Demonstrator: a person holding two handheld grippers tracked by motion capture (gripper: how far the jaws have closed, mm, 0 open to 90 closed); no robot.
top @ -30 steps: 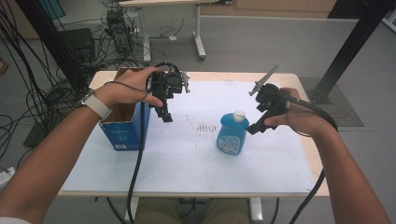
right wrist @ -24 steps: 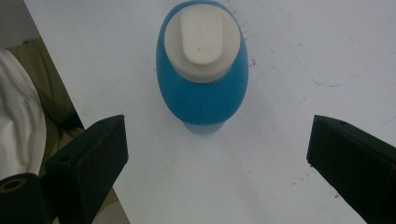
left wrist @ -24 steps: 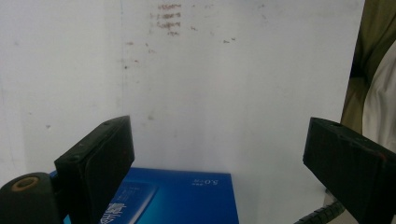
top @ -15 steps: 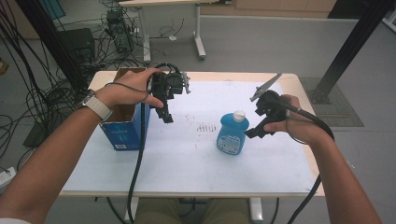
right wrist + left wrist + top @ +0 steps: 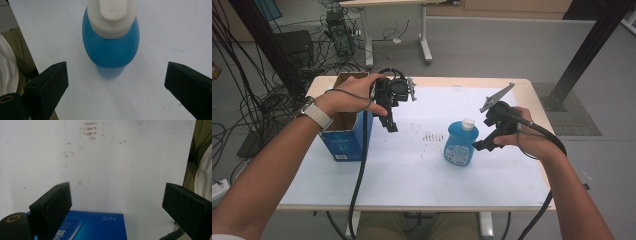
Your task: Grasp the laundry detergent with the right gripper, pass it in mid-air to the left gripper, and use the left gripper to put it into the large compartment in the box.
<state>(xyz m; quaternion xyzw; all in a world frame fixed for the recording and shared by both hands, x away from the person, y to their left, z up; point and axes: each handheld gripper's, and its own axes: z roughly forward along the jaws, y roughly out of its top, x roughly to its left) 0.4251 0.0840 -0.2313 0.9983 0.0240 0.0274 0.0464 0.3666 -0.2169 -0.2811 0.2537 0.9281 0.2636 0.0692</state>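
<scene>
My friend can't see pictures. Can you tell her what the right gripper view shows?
A blue bottle with a white cap stands on a white table, seen from above. The right tool hangs over it with both black jaws wide apart, not touching the bottle.

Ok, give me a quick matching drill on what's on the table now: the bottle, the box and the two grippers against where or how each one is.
Things:
1. blue bottle
2. blue box
3. left gripper
4. right gripper

States:
A. open-topped, at the table's left edge
B. jaws open, just right of the bottle
C. upright, white cap on
D. jaws open, held above the table beside the box

Pairs: 1-C, 2-A, 3-D, 4-B
</scene>
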